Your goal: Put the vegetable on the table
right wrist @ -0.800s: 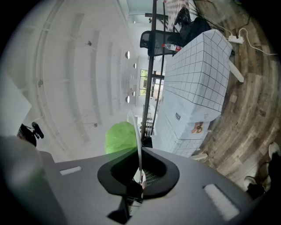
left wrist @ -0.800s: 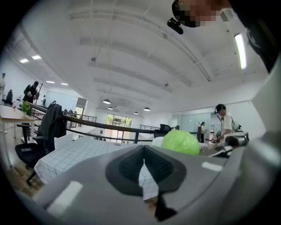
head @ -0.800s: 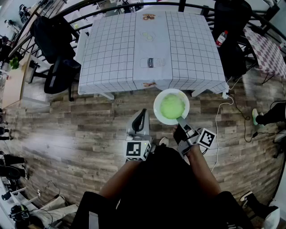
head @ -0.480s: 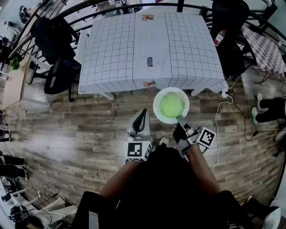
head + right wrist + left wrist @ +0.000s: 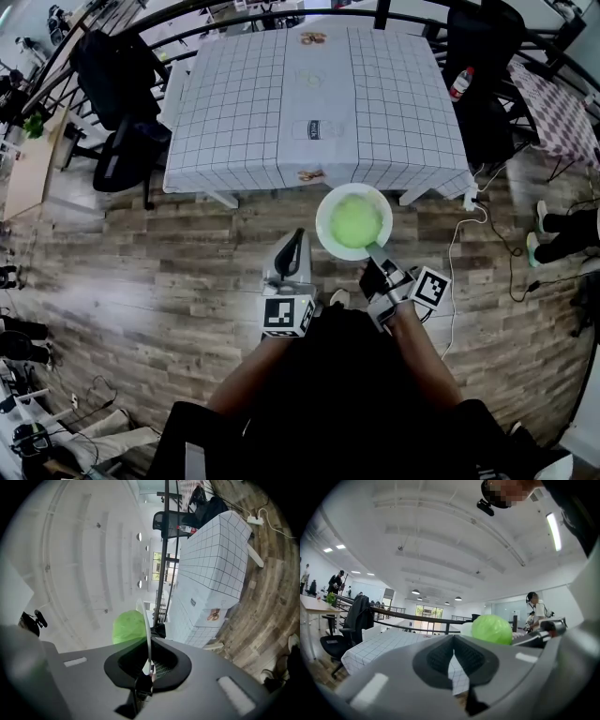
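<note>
Vegetable (image 5: 355, 221), a smooth pale-green ball, probably a cabbage, sits on a round white plate (image 5: 324, 228). The plate is held over the wood-plank floor (image 5: 141, 281), just short of the table (image 5: 244, 112) with its checked cloth. The right gripper (image 5: 373, 253) pinches the plate's thin rim; the left gripper (image 5: 298, 235) is closed and empty.
</note>
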Available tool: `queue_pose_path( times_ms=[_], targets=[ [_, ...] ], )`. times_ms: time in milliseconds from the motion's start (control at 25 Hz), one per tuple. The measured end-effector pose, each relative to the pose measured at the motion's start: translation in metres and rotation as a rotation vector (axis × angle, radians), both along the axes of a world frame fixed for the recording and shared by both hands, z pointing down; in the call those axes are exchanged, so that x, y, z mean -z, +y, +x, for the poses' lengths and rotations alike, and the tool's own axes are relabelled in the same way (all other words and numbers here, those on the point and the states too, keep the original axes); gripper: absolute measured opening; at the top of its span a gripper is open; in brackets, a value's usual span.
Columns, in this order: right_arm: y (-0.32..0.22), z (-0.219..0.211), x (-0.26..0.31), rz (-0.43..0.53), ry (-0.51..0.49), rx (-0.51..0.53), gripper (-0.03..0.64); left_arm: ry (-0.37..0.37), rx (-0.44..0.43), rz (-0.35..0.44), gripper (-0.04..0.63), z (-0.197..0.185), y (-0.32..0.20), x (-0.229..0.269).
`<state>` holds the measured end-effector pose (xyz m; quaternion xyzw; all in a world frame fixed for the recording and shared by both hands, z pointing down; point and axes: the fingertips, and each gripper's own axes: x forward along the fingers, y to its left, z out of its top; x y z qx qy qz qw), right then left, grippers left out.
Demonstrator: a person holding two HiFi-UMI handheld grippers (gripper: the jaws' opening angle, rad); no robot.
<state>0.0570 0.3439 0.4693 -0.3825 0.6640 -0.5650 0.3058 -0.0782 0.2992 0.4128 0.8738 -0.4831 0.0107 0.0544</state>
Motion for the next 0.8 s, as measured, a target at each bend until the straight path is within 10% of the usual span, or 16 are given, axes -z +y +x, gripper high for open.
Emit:
queue_pose_path(
  times_ms=[800],
  targets=[
    [-0.027, 0.036, -0.019, -0.043, 0.017, -0.026, 0.011, -0.024, 0.012, -0.004, 0.009, 0.016, -0.049, -0.025]
  ],
)
